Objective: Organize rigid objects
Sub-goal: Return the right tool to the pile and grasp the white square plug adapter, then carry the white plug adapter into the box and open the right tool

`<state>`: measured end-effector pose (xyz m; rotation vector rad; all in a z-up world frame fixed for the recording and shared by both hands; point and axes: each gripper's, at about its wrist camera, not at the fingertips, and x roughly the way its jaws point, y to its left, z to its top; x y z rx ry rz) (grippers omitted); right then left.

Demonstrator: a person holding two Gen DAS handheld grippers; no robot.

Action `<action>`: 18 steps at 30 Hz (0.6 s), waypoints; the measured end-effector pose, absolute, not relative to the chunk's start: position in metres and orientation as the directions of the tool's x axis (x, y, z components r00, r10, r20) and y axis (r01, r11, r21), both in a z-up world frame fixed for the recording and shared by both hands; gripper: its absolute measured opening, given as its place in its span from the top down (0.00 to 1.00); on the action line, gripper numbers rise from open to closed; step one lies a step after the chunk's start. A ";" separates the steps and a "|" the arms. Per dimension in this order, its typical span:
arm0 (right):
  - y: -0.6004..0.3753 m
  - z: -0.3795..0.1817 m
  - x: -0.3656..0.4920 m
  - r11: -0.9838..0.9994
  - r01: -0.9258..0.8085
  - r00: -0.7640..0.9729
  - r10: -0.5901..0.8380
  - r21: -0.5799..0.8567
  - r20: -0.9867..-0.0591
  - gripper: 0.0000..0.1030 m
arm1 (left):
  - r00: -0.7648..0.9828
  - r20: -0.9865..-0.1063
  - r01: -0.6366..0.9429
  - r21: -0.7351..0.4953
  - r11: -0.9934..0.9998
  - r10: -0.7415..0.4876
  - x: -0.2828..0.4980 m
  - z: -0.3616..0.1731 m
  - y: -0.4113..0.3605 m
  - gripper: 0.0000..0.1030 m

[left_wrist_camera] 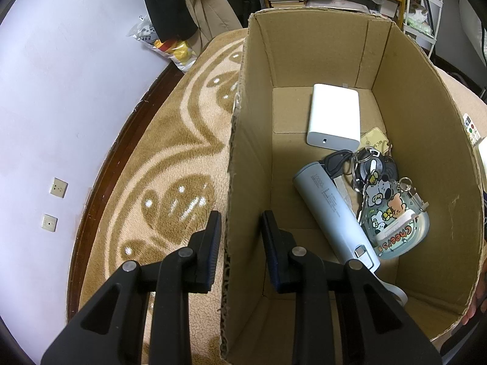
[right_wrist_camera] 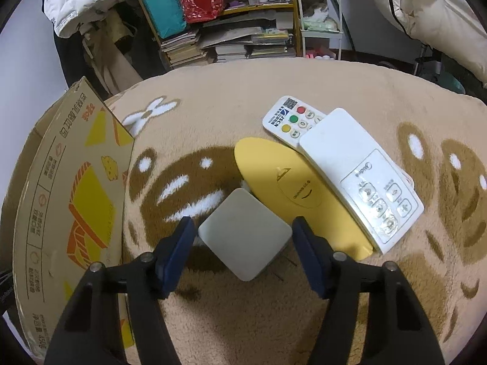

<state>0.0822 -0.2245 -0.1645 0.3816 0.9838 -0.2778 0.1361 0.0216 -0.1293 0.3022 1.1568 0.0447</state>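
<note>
The left gripper [left_wrist_camera: 240,231] is straddling the near-left wall of the open brown cardboard box [left_wrist_camera: 243,158], its jaws standing apart, one finger outside and one inside, not visibly pinching the wall. Only this view is showing the box's contents: a white rectangular power bank [left_wrist_camera: 333,117], a pale blue cylindrical power bank [left_wrist_camera: 334,210], and a bunch of keys with a cartoon acrylic charm [left_wrist_camera: 392,210].

The right gripper [right_wrist_camera: 243,237] is hanging wide open around a grey square charger block [right_wrist_camera: 245,237] on the beige patterned fleece blanket [right_wrist_camera: 243,91]. Right of it, a yellow oval case [right_wrist_camera: 292,188], a small white remote with coloured buttons [right_wrist_camera: 289,118] and a large white air-conditioner remote [right_wrist_camera: 359,176] are lying overlapped.
</note>
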 end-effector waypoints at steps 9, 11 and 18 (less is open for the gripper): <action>-0.218 -0.167 0.084 0.907 0.382 0.517 -0.050 0.179 -0.855 0.35 | 0.406 -0.895 0.120 0.255 0.960 0.187 0.136 -0.129 0.021 0.74; -0.218 -0.167 0.084 0.904 0.389 0.518 -0.056 0.177 -0.854 0.36 | 0.406 -0.894 0.120 0.257 0.959 0.189 0.136 -0.129 0.021 0.74; -0.221 -0.149 0.077 0.888 0.409 0.559 -0.061 0.211 -0.827 0.36 | 0.407 -0.893 0.121 0.261 0.958 0.192 0.136 -0.127 0.021 0.74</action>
